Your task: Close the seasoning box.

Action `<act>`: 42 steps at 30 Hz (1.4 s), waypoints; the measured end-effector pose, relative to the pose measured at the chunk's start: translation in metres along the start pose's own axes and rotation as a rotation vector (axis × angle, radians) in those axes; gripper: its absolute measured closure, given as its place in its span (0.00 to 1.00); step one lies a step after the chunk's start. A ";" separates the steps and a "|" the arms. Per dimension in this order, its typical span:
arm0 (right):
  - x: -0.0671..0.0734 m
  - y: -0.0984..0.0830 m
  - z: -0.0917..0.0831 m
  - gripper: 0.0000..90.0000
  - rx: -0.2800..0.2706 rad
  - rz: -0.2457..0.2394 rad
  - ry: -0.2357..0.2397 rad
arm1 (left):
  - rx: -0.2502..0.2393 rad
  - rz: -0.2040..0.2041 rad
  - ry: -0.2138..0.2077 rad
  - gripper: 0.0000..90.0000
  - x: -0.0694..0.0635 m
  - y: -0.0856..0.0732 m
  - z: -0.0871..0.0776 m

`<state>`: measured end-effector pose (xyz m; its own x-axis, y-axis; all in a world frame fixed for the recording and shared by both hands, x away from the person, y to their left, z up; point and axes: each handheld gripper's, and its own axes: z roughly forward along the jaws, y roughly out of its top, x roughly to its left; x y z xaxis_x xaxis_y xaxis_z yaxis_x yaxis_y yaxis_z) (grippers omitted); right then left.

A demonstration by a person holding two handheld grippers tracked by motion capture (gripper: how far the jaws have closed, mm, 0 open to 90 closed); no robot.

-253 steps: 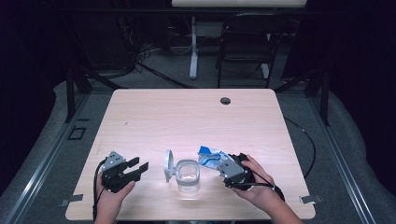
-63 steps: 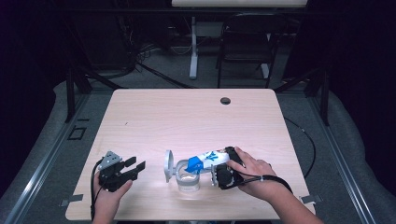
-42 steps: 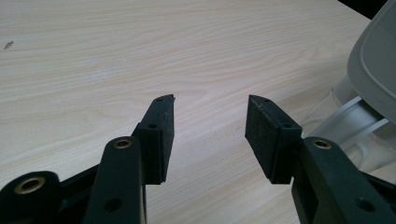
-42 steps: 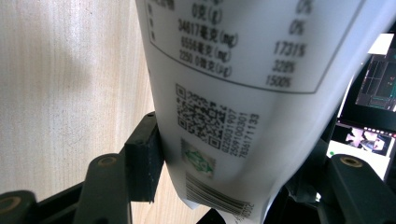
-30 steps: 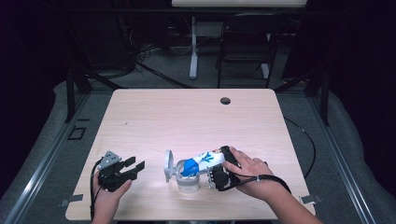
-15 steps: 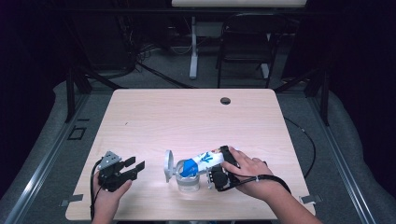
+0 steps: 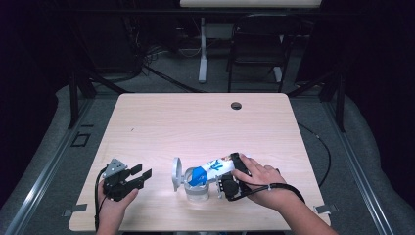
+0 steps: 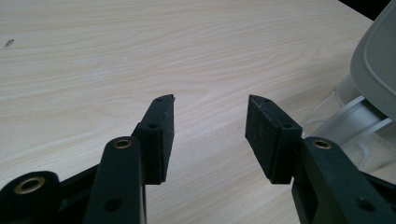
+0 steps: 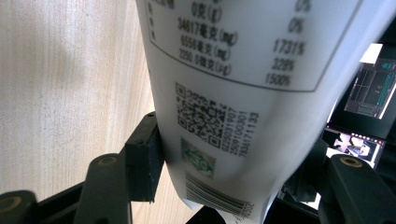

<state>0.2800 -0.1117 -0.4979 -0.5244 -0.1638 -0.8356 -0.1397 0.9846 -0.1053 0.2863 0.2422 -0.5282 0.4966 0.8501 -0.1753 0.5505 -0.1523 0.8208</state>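
Note:
A clear jar (image 7: 196, 190) stands near the table's front edge, its grey lid (image 7: 176, 172) swung open to the left. My right gripper (image 7: 224, 172) is shut on a white pouch (image 7: 213, 167) with a blue end, tilted so that the blue end lies over the jar's mouth. In the right gripper view the pouch (image 9: 224, 70) shows its printed back with codes, and the gripper (image 9: 229, 161) clamps its lower part. My left gripper (image 7: 143, 175) rests on the table left of the jar, open with nothing between its jaws. In the left gripper view, that gripper (image 8: 210, 123) faces bare wood, with the jar (image 8: 355, 123) and lid (image 8: 379, 60) at right.
The light wooden table (image 7: 205, 122) has a small dark cable hole (image 7: 236, 105) near its far edge. Behind the table stand a chair (image 7: 254, 54) and a white post (image 7: 202, 49) on the dark floor. Metal rails run along both sides.
Since the earliest frame my right gripper has carried the pouch left and tipped it over the jar. Over the last second nothing has visibly moved.

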 end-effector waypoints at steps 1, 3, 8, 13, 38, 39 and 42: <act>0.000 0.000 0.000 0.45 0.000 0.000 0.000 | 0.000 0.000 0.000 0.58 0.000 0.000 0.000; 0.000 0.000 0.000 0.45 0.002 -0.004 -0.002 | -0.001 0.001 0.001 0.58 0.000 0.000 0.000; 0.000 0.001 0.000 0.45 -0.002 -0.013 -0.006 | -0.001 0.001 0.001 0.58 0.000 0.000 0.000; 0.000 0.001 0.000 0.45 -0.003 -0.015 -0.005 | 0.001 0.000 0.000 0.58 0.000 0.000 0.000; -0.002 0.002 0.000 0.45 0.005 -0.031 -0.001 | -0.011 -0.004 0.003 0.58 0.000 -0.001 0.001; -0.002 0.002 0.000 0.45 0.005 -0.031 0.000 | -0.011 -0.004 0.004 0.58 0.000 -0.001 0.001; -0.003 0.002 0.000 0.45 0.005 -0.032 0.001 | -0.010 -0.005 0.003 0.58 0.000 -0.001 0.001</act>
<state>0.2809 -0.1094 -0.4957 -0.5209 -0.1949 -0.8311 -0.1521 0.9792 -0.1343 0.2866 0.2419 -0.5295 0.4919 0.8524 -0.1773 0.5458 -0.1433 0.8256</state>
